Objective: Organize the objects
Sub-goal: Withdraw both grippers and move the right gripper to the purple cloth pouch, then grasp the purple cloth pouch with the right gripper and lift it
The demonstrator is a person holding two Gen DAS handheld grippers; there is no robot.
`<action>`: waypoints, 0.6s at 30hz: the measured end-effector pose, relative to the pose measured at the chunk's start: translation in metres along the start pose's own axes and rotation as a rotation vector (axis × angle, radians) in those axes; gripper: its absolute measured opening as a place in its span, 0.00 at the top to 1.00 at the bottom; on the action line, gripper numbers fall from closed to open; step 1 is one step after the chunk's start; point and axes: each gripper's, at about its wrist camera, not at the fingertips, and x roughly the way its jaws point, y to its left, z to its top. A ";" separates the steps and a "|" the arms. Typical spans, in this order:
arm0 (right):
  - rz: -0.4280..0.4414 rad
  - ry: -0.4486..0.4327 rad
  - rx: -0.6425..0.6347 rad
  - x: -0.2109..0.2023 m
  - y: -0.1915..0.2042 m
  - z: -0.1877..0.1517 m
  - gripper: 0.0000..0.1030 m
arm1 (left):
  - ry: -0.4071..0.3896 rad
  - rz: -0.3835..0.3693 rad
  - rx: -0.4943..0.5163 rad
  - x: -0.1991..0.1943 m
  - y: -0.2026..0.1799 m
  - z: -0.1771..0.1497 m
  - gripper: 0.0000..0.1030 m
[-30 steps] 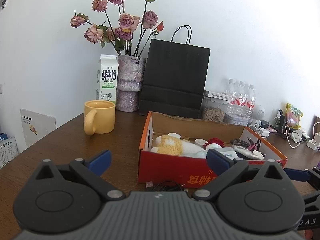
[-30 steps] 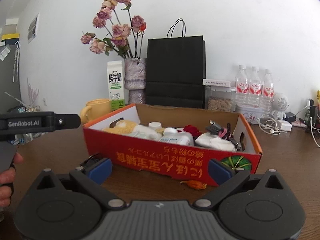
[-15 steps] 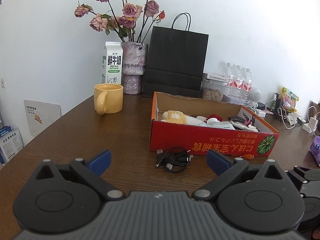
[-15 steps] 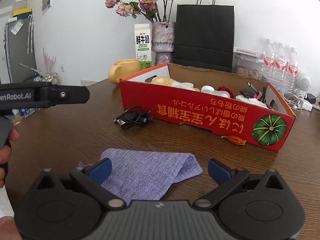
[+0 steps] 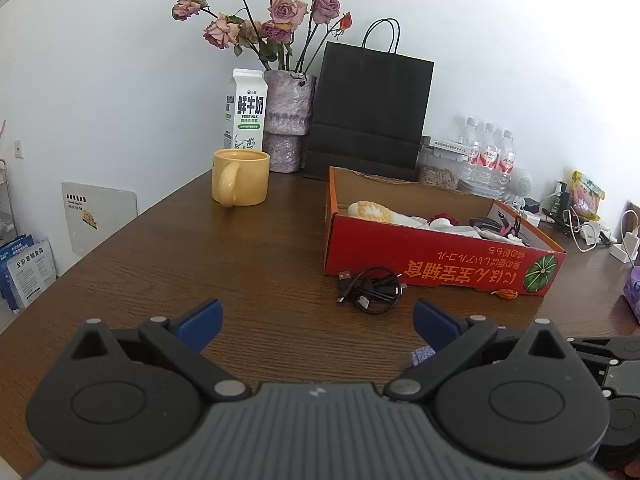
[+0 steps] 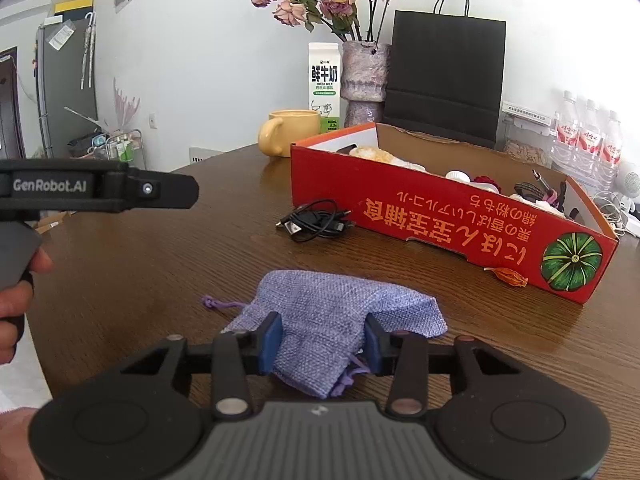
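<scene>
Where pouch (image 6: 336, 312) lies, wooden table (image 6: 160, 264).

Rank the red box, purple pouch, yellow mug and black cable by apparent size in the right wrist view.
1. red box
2. purple pouch, though it sits nearest the camera, which inflates it
3. and 4. yellow mug and black cable look alike; not ranked.

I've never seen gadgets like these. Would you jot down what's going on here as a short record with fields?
Right gripper: closed on the purple drawstring pouch, which lies on the table
Left gripper: open, holding nothing, above bare tabletop
Red box: open-topped, already holds small items
Black cable: coiled on the table beside the box's front wall
Behind the box: yellow mug, milk carton, black paper bag
</scene>
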 end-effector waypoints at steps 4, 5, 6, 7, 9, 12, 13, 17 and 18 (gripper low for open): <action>0.027 -0.043 -0.002 -0.007 0.001 0.002 0.89 | 0.002 0.001 -0.002 0.000 0.001 -0.001 0.00; 0.030 -0.060 0.000 -0.010 0.000 0.004 0.91 | 0.001 0.001 -0.002 -0.001 0.001 -0.001 0.00; 0.037 -0.077 0.004 -0.013 -0.001 0.005 0.92 | 0.000 0.001 -0.001 -0.001 0.001 -0.001 0.00; 0.046 -0.099 0.013 -0.017 -0.004 0.008 0.92 | 0.001 0.002 0.000 0.000 0.001 -0.001 0.00; 0.045 -0.136 0.031 -0.024 -0.011 0.012 0.93 | 0.002 0.003 0.000 0.001 0.001 -0.001 0.00; 0.032 -0.180 0.075 -0.030 -0.025 0.018 0.93 | 0.010 0.005 0.000 0.003 0.001 -0.001 0.00; 0.028 -0.189 0.090 -0.030 -0.031 0.018 0.93 | 0.012 0.005 0.002 0.004 0.000 -0.001 0.00; -0.011 -0.201 0.149 -0.028 -0.055 0.017 0.93 | 0.027 0.007 0.012 0.011 -0.002 -0.001 0.00; -0.022 -0.201 0.157 -0.027 -0.060 0.016 0.93 | 0.031 0.007 0.015 0.013 -0.003 -0.001 0.00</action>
